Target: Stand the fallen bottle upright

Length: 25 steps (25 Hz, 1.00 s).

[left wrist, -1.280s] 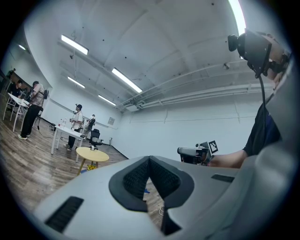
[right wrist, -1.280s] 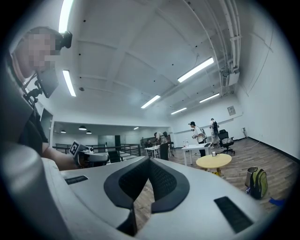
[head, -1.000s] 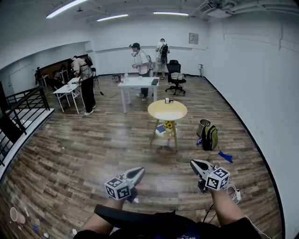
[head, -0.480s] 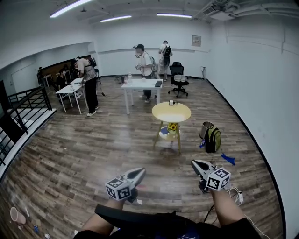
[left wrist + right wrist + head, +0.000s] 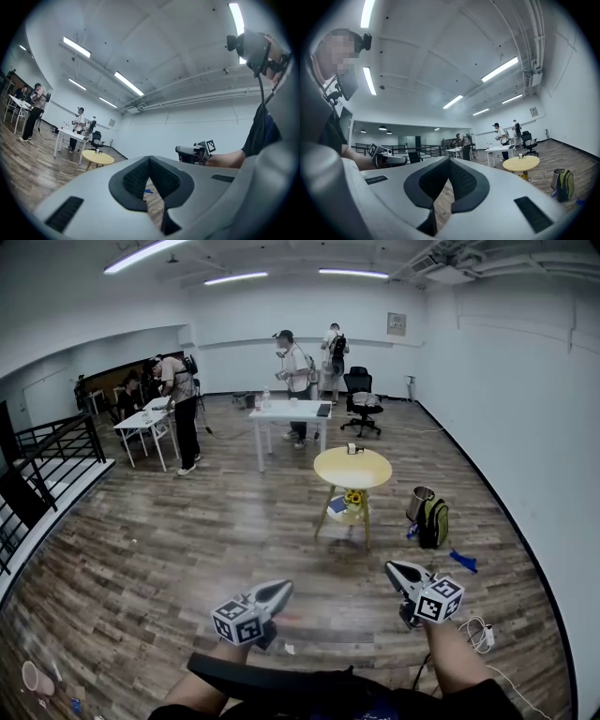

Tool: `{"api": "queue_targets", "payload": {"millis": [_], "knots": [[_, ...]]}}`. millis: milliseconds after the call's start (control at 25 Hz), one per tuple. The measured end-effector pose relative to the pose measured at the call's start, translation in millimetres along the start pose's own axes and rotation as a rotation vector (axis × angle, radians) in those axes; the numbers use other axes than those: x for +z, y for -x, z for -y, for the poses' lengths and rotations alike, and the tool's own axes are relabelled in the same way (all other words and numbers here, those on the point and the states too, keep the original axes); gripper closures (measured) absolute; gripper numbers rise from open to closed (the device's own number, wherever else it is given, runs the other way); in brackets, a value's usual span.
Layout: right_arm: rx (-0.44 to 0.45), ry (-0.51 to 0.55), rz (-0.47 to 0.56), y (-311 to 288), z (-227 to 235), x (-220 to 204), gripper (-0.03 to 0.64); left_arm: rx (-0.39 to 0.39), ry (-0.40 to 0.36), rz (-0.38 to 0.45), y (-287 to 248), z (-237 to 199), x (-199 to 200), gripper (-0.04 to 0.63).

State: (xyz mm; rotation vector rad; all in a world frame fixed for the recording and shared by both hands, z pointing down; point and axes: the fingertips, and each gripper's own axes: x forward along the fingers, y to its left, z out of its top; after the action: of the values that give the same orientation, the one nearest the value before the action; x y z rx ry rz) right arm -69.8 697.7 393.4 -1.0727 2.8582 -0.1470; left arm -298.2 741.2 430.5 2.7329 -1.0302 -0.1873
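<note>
Grey pointed left tool [image 5: 278, 588] and right tool [image 5: 393, 567], black-and-white marker cubes [image 5: 240, 622]; dark short sleeve [image 5: 262, 136]

Grey left gripper [image 5: 282, 587], yellow table [image 5: 352, 469], green backpack [image 5: 435, 521].

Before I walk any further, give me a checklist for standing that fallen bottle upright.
1. Left hand-held gripper empty: ok, jaws together on nothing.
2. Right hand-held gripper empty: ok, jaws together on nothing.
3. Jaws ready to grasp: not ok, both are shut.
4. Fallen bottle found: cannot tell, none made out in any view.
5. Small object on the round yellow table identified: cannot tell, too small.
6. Backpack out of the way: ok, it stands on the floor right of that table.
</note>
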Motion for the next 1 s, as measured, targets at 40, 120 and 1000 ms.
{"api": "queue_targets", "payload": {"millis": [40,120,1000], "knots": [[-0.001,0.0,0.0,-4.4,-0.7,-1.8,0.595,-0.001,-0.002,-0.002,1.0,-4.5,-0.3,0.591],[-0.004,-0.001,-0.002,-12.8,-0.4,-4.2,0.596,-0.001,-0.002,-0.006,1.2,-14.0,0.2,0.591],[0.051,0.015,0.006,-34.9,278.3,51.9,0.595,0.067,-0.025,0.008,-271.5,-58.4,22.8,0.591]]}}
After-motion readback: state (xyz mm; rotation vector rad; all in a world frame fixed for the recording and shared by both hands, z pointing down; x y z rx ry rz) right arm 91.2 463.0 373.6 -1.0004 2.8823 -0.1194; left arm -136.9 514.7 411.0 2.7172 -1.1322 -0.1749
